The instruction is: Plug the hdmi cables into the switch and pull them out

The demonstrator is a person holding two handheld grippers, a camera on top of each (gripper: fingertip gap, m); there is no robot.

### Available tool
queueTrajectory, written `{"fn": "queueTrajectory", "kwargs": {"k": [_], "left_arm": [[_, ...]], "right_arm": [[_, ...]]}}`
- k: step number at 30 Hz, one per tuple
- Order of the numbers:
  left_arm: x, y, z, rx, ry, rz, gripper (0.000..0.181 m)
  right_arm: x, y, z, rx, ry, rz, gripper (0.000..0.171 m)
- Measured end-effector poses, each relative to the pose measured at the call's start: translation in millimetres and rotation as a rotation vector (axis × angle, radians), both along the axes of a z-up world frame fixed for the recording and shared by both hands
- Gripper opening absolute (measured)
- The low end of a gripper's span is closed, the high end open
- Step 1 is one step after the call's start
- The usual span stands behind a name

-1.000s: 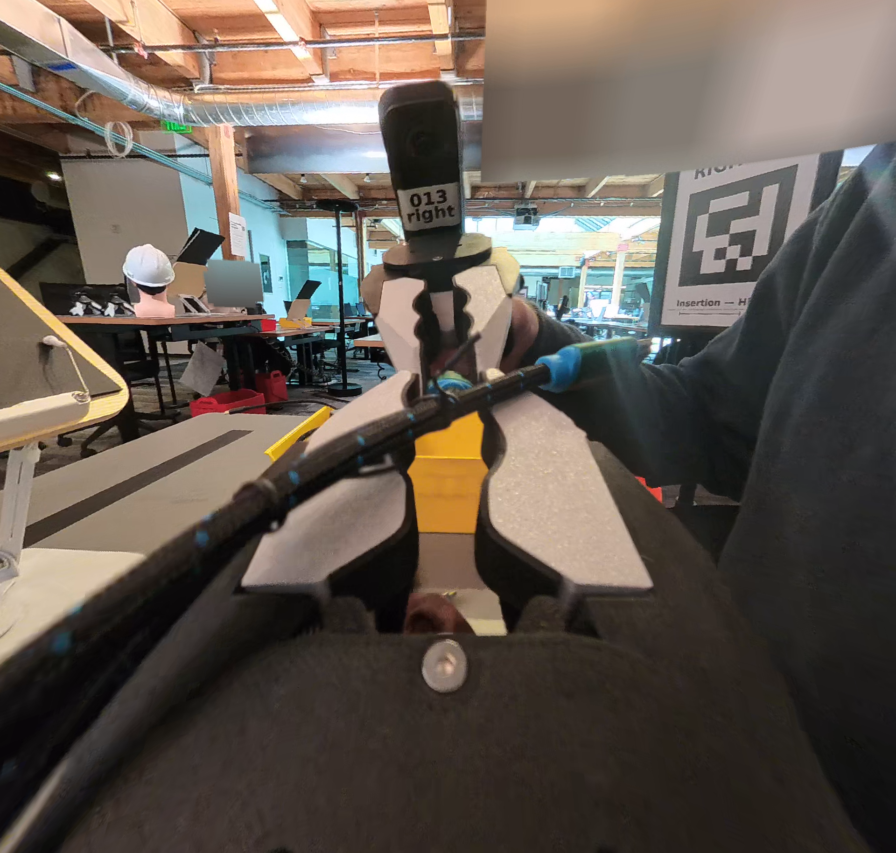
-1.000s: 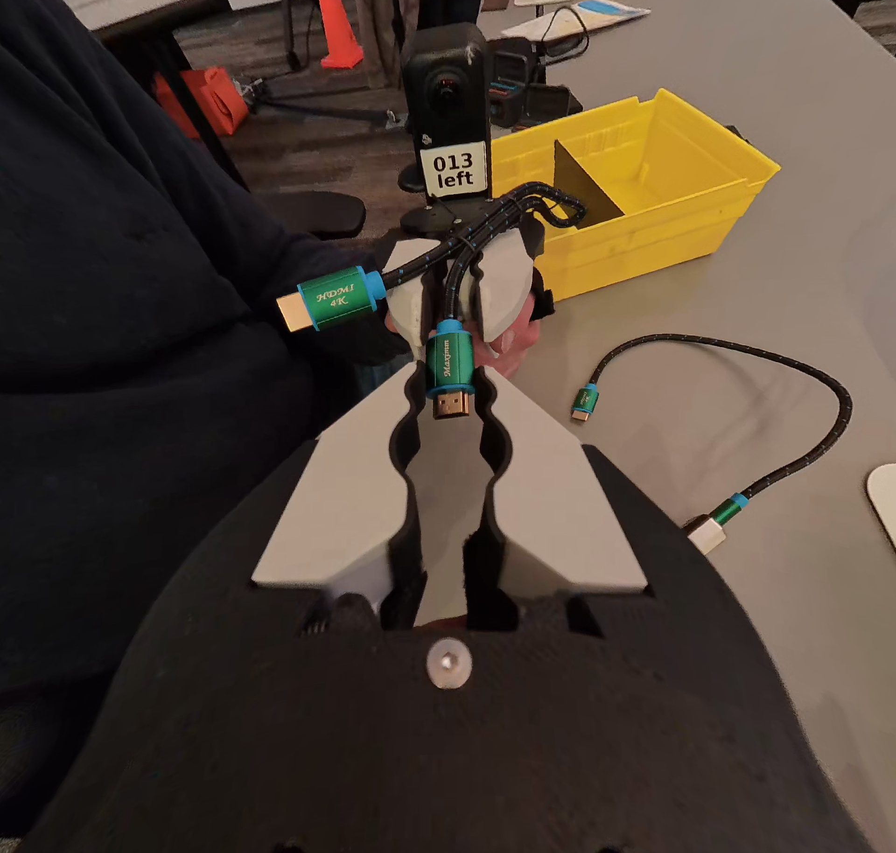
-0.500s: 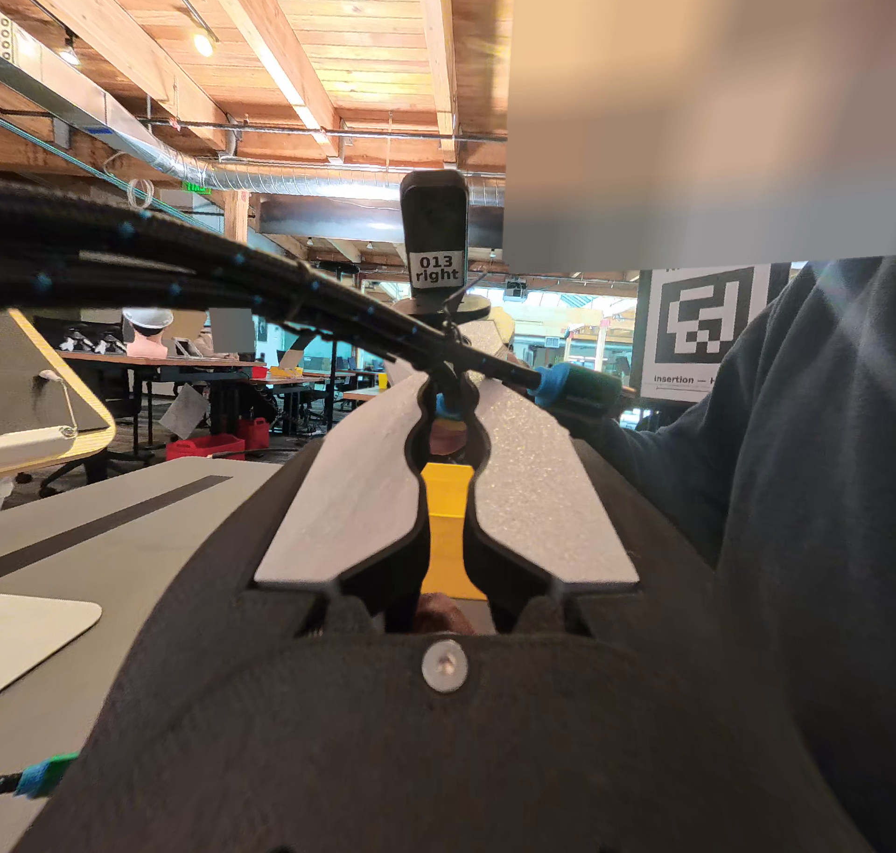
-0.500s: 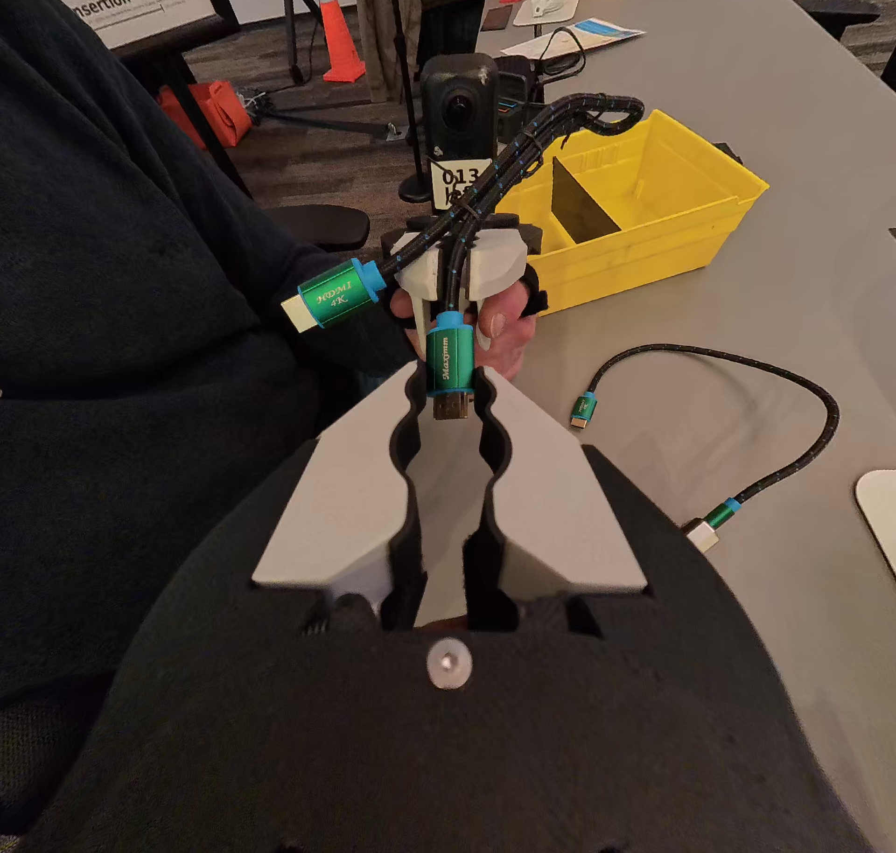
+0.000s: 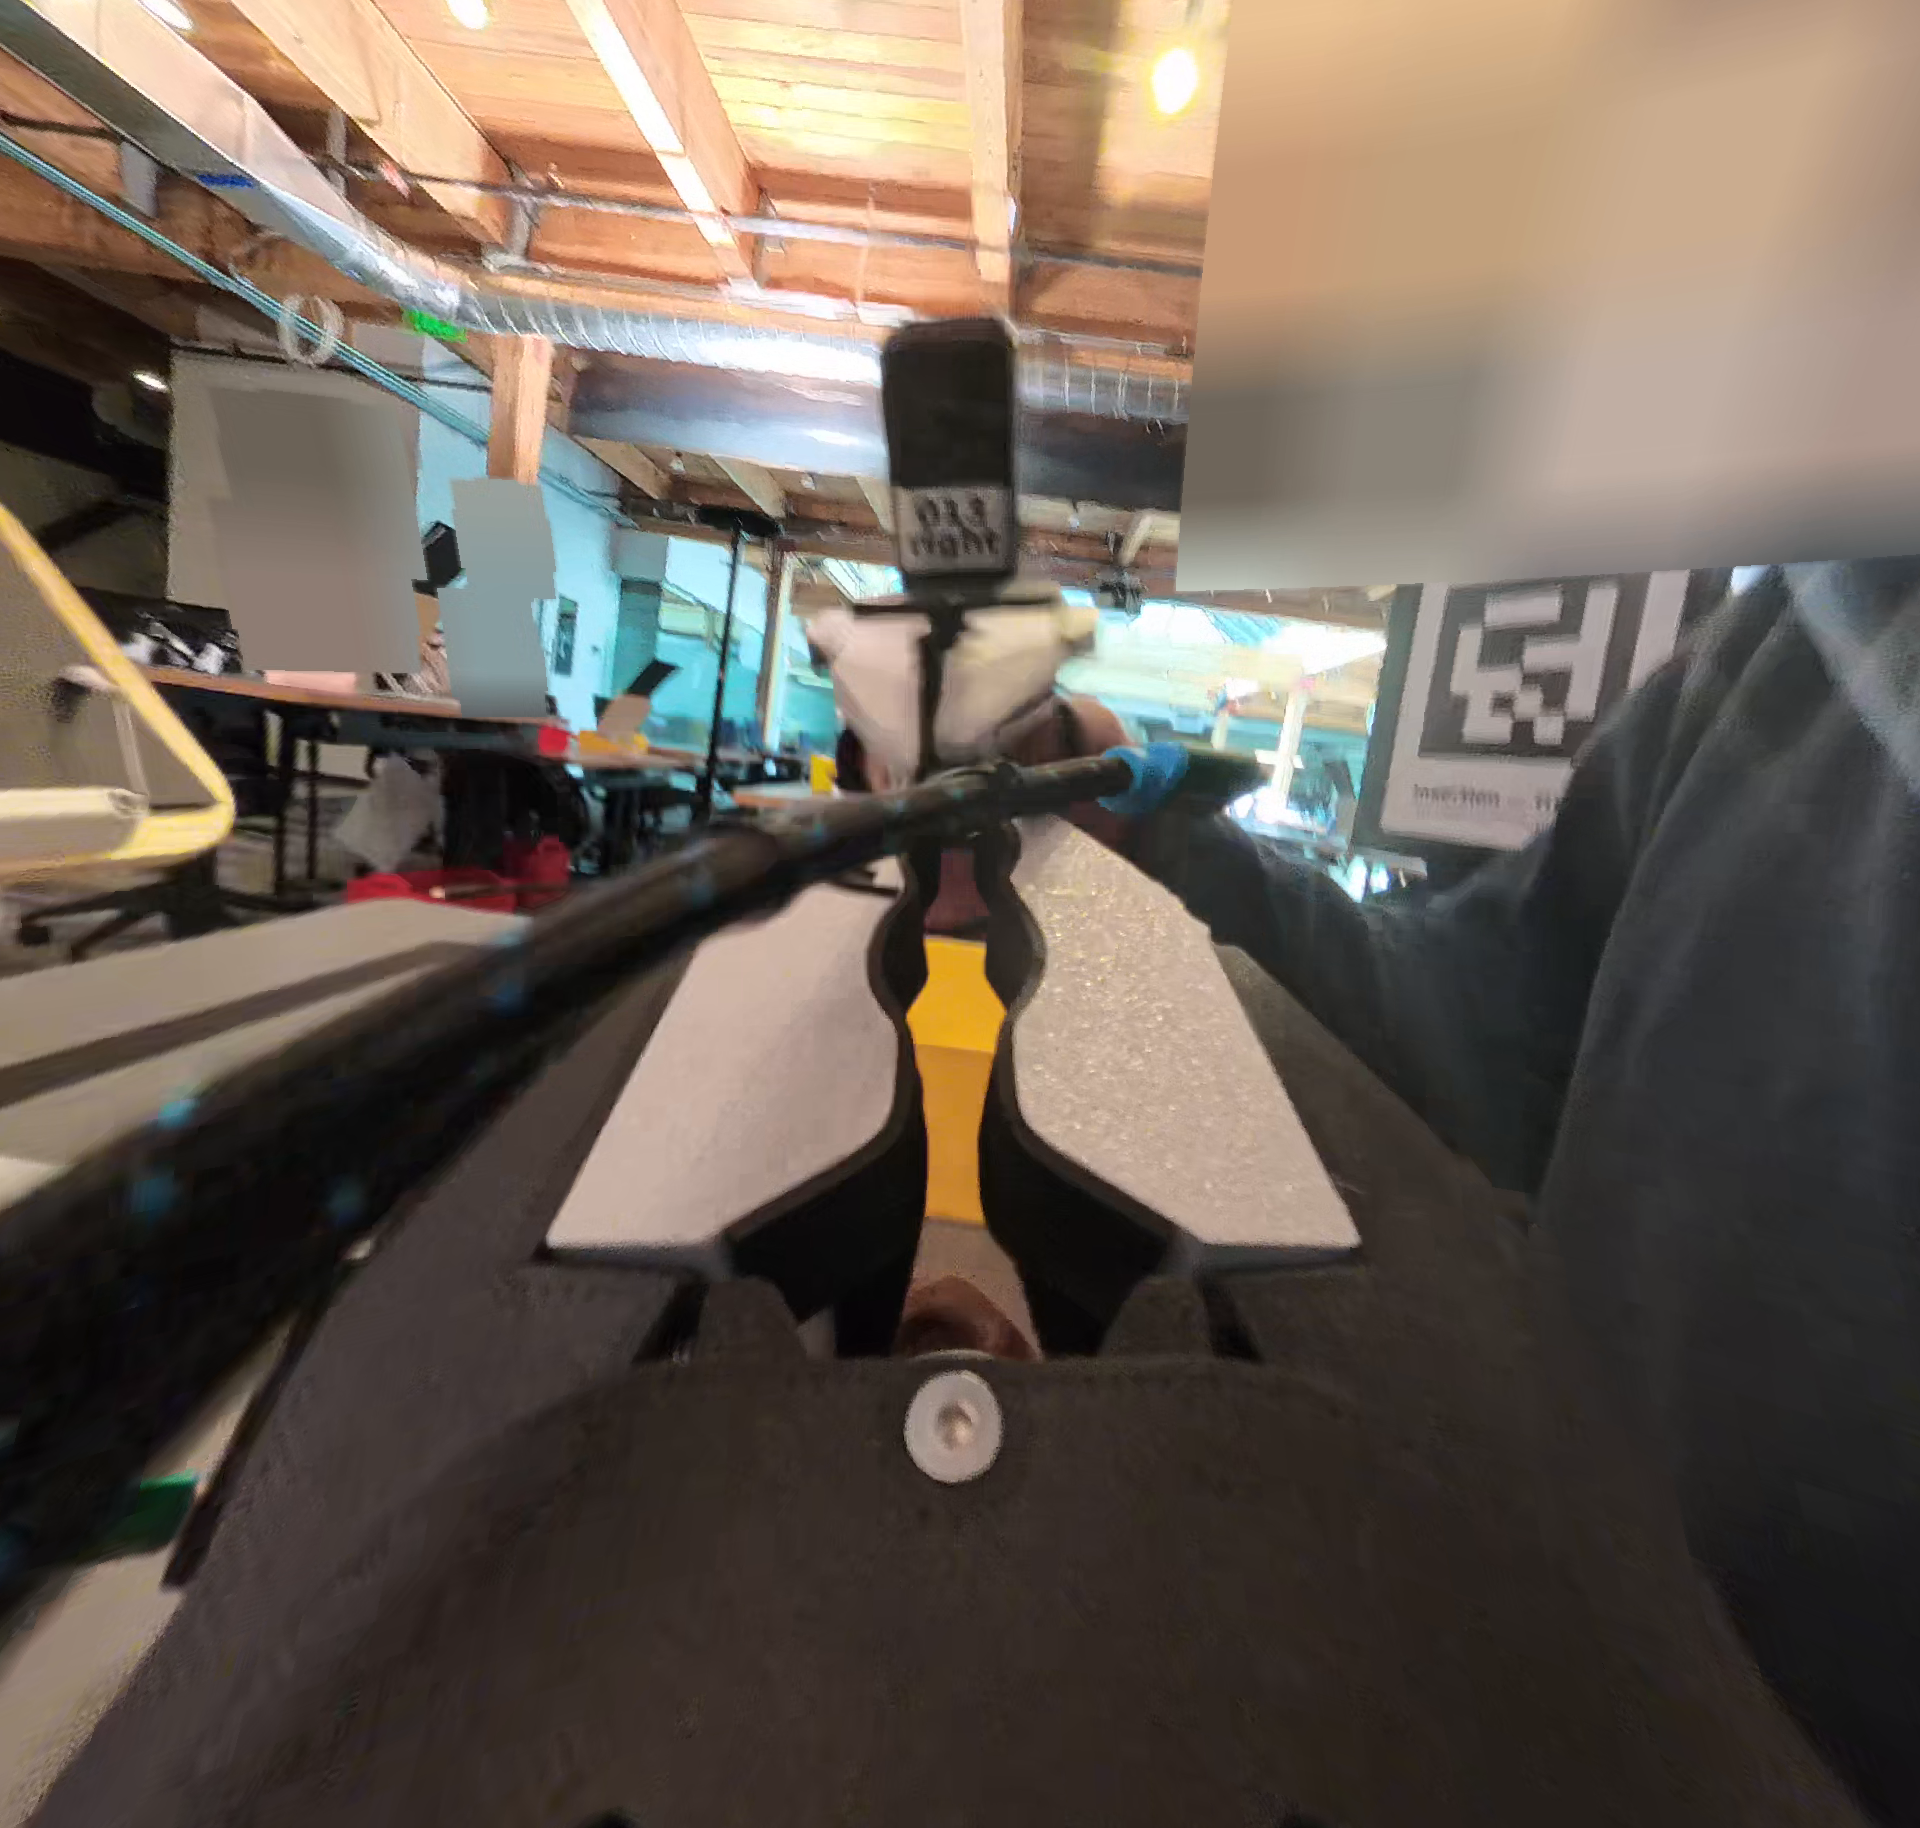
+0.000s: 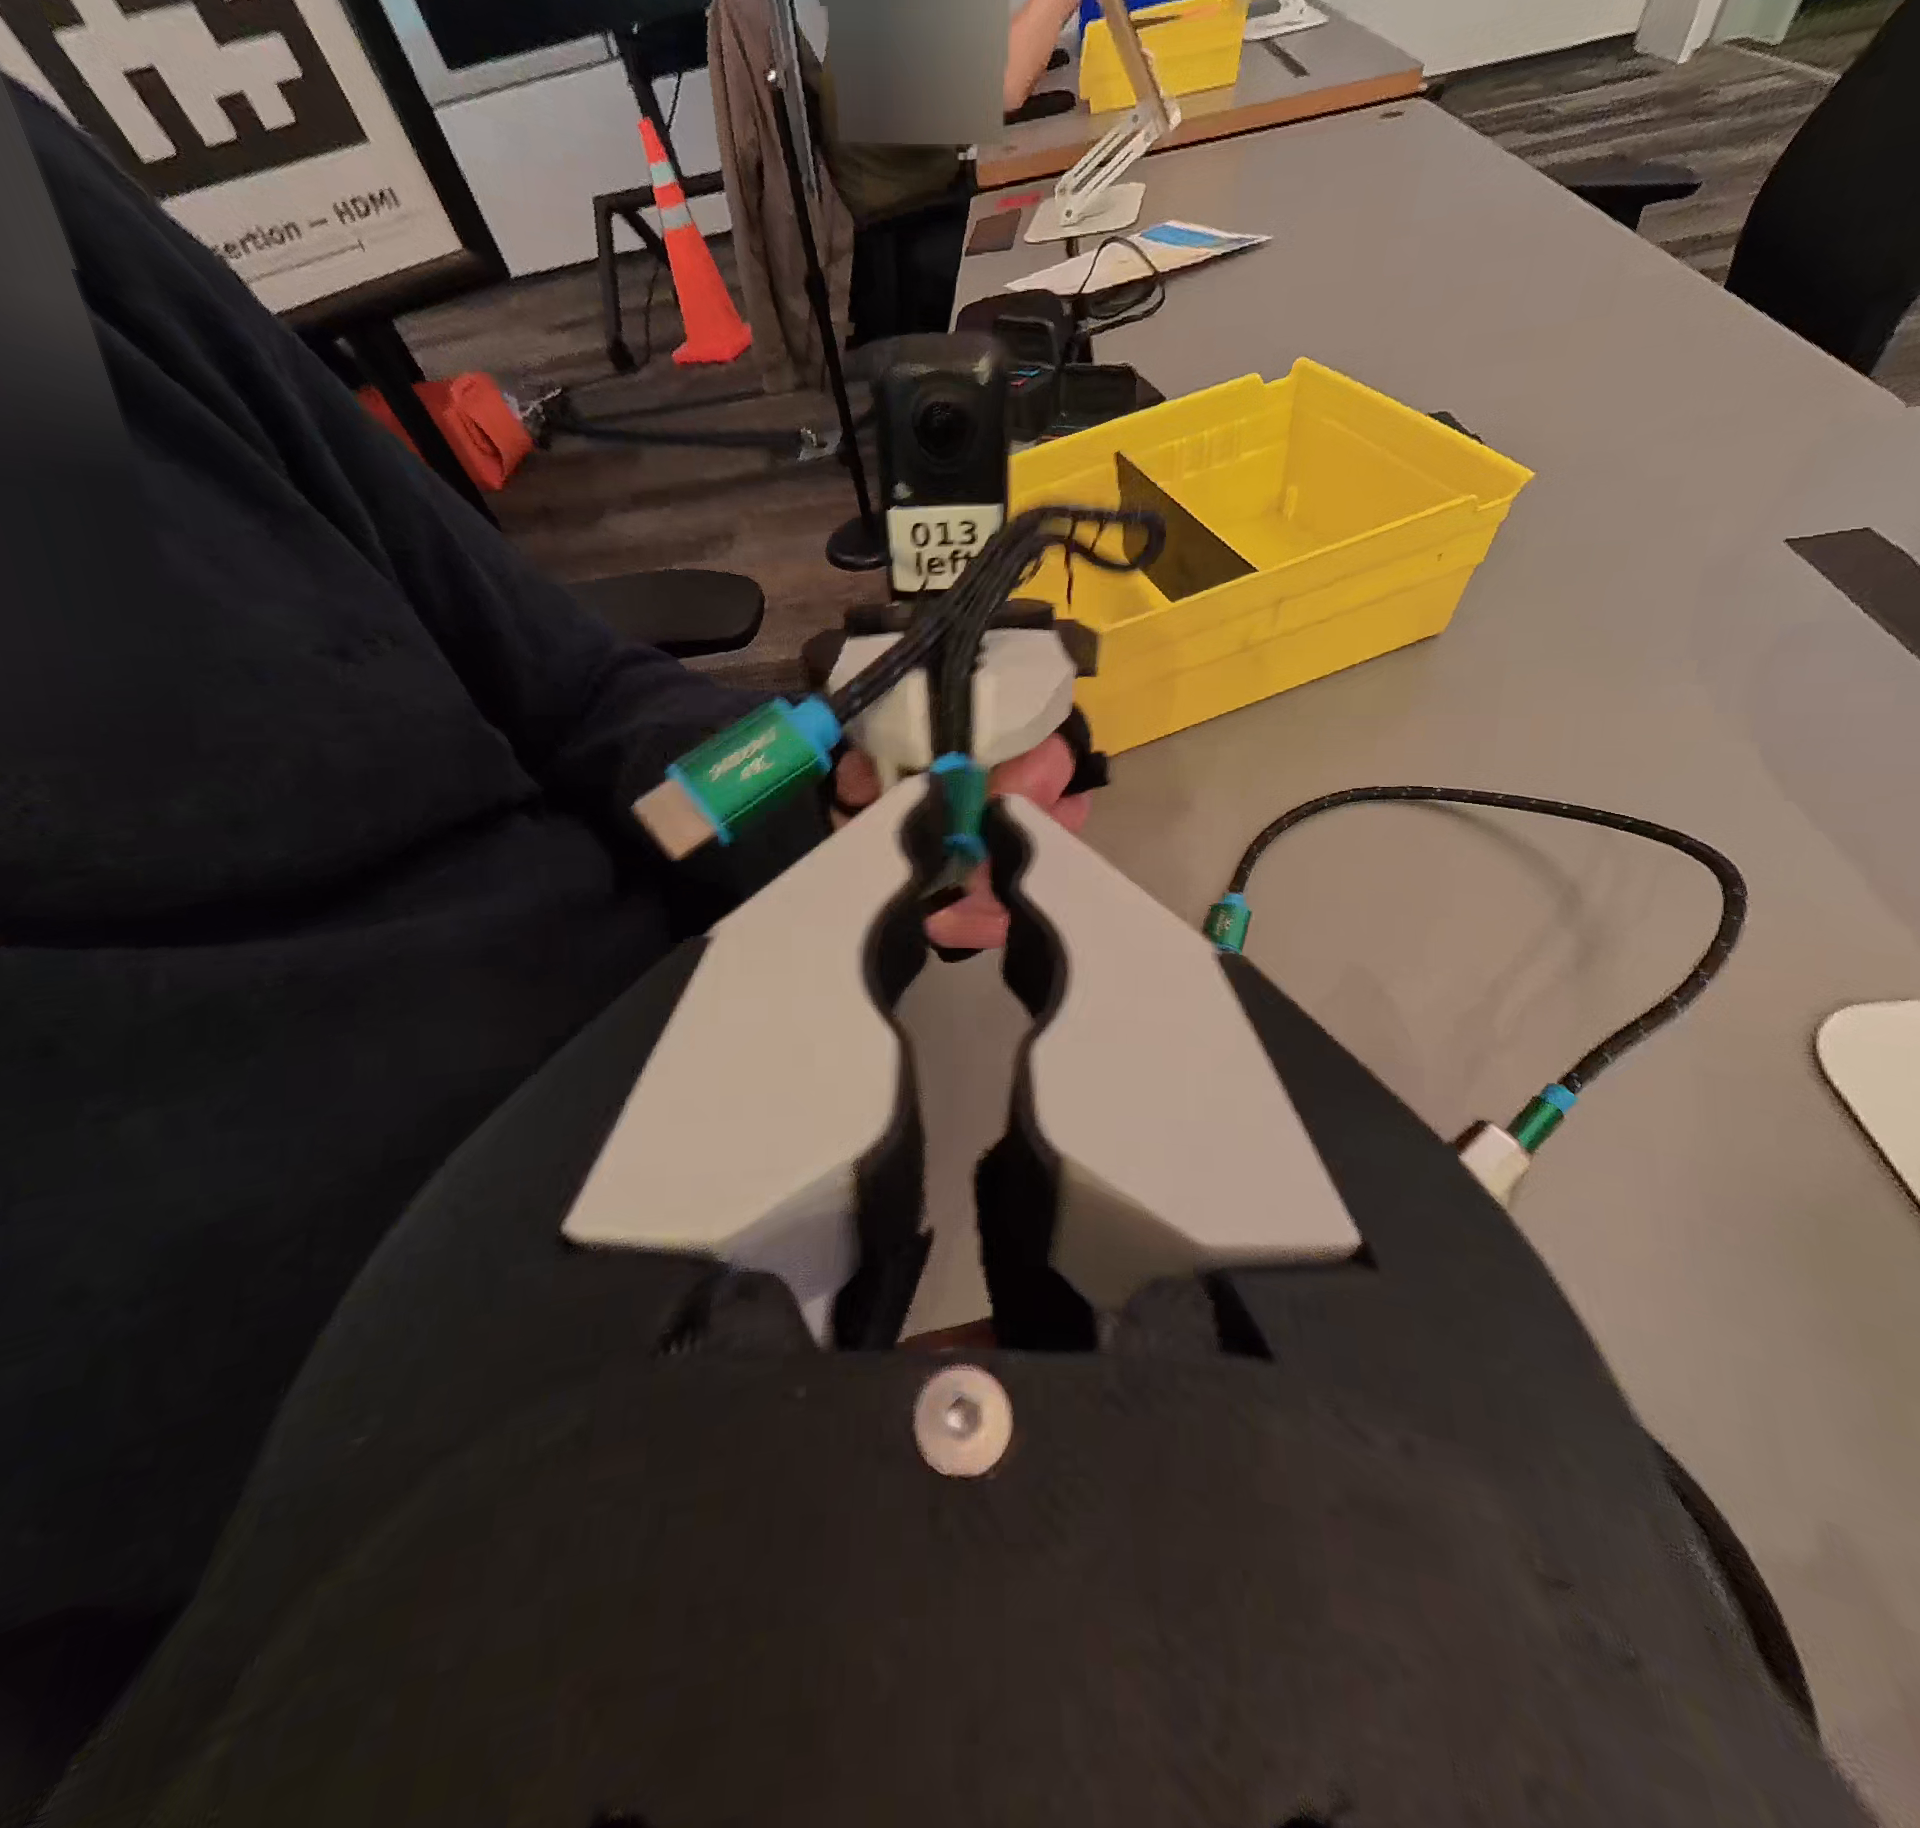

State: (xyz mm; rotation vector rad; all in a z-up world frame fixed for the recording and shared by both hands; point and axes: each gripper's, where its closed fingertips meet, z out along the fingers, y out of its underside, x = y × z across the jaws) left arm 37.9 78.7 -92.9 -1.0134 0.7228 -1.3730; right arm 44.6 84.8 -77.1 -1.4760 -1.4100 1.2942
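Note:
My left gripper (image 5: 961, 833) is shut on a black braided HDMI cable (image 5: 623, 905) near both of its ends; it also shows in the right wrist view (image 6: 951, 708). One green plug (image 6: 748, 770) sticks out to the left, free. The other green plug (image 6: 958, 812) points at my right gripper (image 6: 961, 804), whose jaws are closed around it. The right gripper faces me in the left wrist view (image 5: 935, 698). A second HDMI cable (image 6: 1507, 812) lies loose on the grey table (image 6: 1558, 324). No switch is in view.
A yellow divided bin (image 6: 1299, 552) stands on the table behind the left gripper. A white stand base (image 6: 1870, 1082) lies at the right edge. The person's dark sleeve (image 6: 312, 635) fills the left side. An orange cone (image 6: 691, 261) stands on the floor beyond. My left and right fingertips are right by each other.
My right gripper has moved forward over the plug, and its jaws have narrowed onto it. The cable loop has dropped back down across the left wrist view.

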Motion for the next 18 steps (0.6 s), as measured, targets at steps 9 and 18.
{"fn": "queueTrajectory", "kwargs": {"k": [9,18], "left_arm": [[3.6,13.8,-28.5,-0.104,0.015,0.016,0.006],[1.4,9.9,-15.6,-0.152,-0.098,-0.052,0.006]], "right_arm": [[23.0,21.2,-36.4,0.045,-0.195,-0.109,0.0],[3.1,4.8,-42.2,-0.037,0.152,-0.1,0.033]]}}
